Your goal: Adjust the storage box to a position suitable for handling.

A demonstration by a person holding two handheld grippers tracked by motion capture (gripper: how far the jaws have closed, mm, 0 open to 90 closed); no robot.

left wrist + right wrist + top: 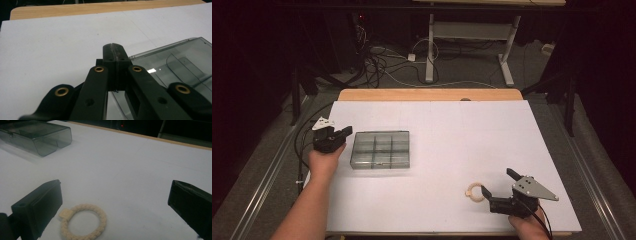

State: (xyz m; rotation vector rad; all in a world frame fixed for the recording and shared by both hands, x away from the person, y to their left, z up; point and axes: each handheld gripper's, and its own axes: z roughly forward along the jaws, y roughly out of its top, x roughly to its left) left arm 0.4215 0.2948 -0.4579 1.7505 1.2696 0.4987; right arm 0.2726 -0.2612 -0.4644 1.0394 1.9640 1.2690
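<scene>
A smoky clear plastic box [380, 149] with compartments lies shut on the white table sheet [452, 130], left of centre. My left gripper [346, 132] is just left of the box, its jaws pressed together with nothing between them; in the left gripper view the joined tips [115, 51] stand beside the box's corner [175, 65]. A cream braided ring [474, 191] lies near the front right. My right gripper [499, 182] stands open just right of it, and the ring [83, 223] lies low between the wide jaws, close to the left pad [47, 202].
The wooden table edge [427, 94] runs along the back. Behind it are cables on the floor [387, 65] and a white desk frame [472, 45]. The box [37, 136] sits far off in the right gripper view.
</scene>
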